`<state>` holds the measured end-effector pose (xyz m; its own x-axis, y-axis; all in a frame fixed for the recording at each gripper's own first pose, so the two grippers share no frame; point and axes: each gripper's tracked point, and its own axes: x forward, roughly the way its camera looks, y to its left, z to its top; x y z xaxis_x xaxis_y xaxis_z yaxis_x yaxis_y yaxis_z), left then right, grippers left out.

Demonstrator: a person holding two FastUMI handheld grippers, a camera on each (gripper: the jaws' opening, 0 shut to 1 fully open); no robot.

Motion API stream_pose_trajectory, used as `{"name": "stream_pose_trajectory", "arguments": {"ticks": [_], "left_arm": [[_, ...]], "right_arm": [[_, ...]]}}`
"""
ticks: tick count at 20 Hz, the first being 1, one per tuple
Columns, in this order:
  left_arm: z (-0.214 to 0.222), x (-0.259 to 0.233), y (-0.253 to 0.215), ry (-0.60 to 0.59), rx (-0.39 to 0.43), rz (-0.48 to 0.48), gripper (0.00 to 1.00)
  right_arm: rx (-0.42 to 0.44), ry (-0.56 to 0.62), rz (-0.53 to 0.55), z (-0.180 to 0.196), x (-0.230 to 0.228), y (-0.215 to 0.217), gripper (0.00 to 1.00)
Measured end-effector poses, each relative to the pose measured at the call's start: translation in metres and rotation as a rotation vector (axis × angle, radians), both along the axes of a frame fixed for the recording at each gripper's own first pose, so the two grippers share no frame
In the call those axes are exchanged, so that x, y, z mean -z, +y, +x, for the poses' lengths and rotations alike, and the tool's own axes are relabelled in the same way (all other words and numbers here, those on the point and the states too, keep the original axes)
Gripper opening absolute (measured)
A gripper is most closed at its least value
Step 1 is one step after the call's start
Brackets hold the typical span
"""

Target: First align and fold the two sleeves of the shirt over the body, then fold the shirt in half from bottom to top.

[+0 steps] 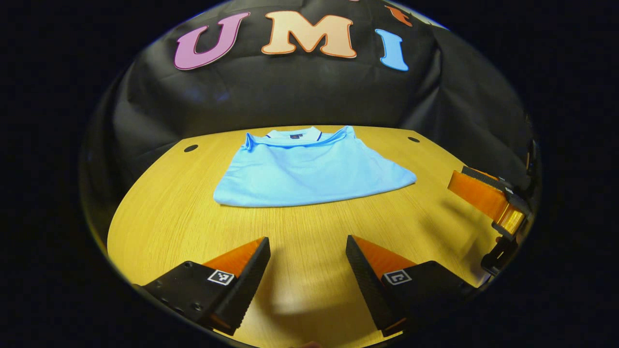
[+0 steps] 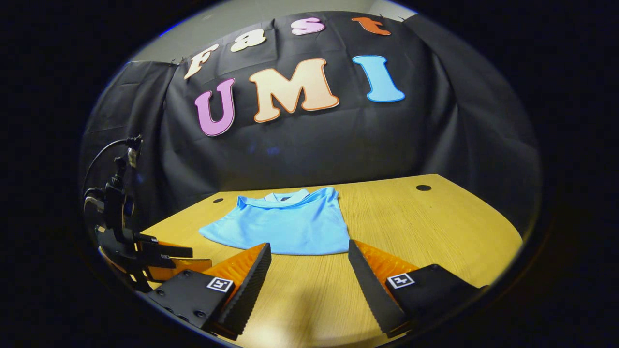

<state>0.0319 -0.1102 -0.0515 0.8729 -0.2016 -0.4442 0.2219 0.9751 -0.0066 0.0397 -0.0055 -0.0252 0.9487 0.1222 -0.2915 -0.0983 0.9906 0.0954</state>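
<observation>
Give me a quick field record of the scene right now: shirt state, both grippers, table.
shirt: light blue, lying flat on the table, folded into a compact shape, collar toward the booth wall
left gripper: open, holding nothing, above bare table short of the shirt's near edge
right gripper: open, holding nothing, just short of the shirt's near edge
table: wooden, with round holes near its far corners
contact: neither gripper touches the shirt

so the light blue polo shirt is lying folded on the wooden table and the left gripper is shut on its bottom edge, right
Not quite. The light blue polo shirt does lie folded on the wooden table, but the left gripper is not shut on its bottom edge: in the left gripper view its fingers stand open, apart from the shirt, with bare table between them.
</observation>
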Motion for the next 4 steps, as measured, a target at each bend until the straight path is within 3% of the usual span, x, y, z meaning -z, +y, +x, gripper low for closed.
{"name": "stream_pose_trajectory", "arguments": {"ticks": [4], "left_arm": [[-0.011, -0.004, -0.009, -0.013, 0.018, 0.014, 0.96]], "right_arm": [[0.005, -0.019, -0.046, -0.016, -0.004, -0.004, 1.0]]}}
